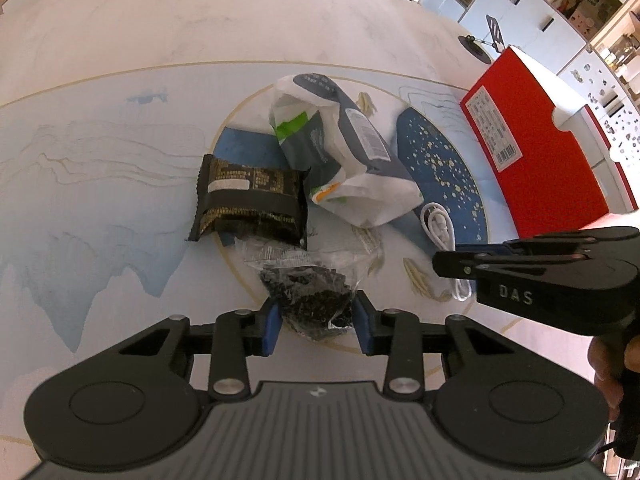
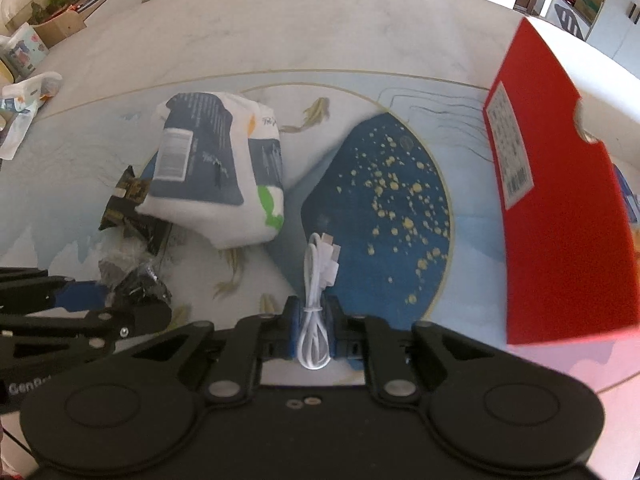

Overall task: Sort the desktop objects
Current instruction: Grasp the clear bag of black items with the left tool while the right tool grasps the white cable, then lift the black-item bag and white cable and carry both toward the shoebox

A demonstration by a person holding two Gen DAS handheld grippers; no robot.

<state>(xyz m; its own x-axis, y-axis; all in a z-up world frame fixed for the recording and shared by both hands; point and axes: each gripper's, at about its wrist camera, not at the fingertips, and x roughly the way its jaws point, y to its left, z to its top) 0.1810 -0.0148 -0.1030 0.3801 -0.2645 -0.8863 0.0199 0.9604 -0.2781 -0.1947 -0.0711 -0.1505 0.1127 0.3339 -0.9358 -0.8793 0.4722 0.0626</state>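
Observation:
My left gripper (image 1: 315,320) is shut on a clear packet of dark bits (image 1: 308,288), which also shows in the right wrist view (image 2: 136,276). My right gripper (image 2: 313,318) is shut on a coiled white cable (image 2: 318,280); the cable also shows in the left wrist view (image 1: 440,232), under the right gripper (image 1: 440,262). A black snack packet (image 1: 248,200) and a white and grey bag (image 1: 340,152) lie on the patterned mat (image 1: 100,168) beyond the left gripper. The bag shows at left centre in the right wrist view (image 2: 220,172).
A red box (image 1: 536,148) stands at the mat's right edge, close to the right gripper (image 2: 560,200). Wrappers and a carton (image 2: 24,92) lie at the table's far left. Cabinets (image 1: 520,4) stand beyond the table.

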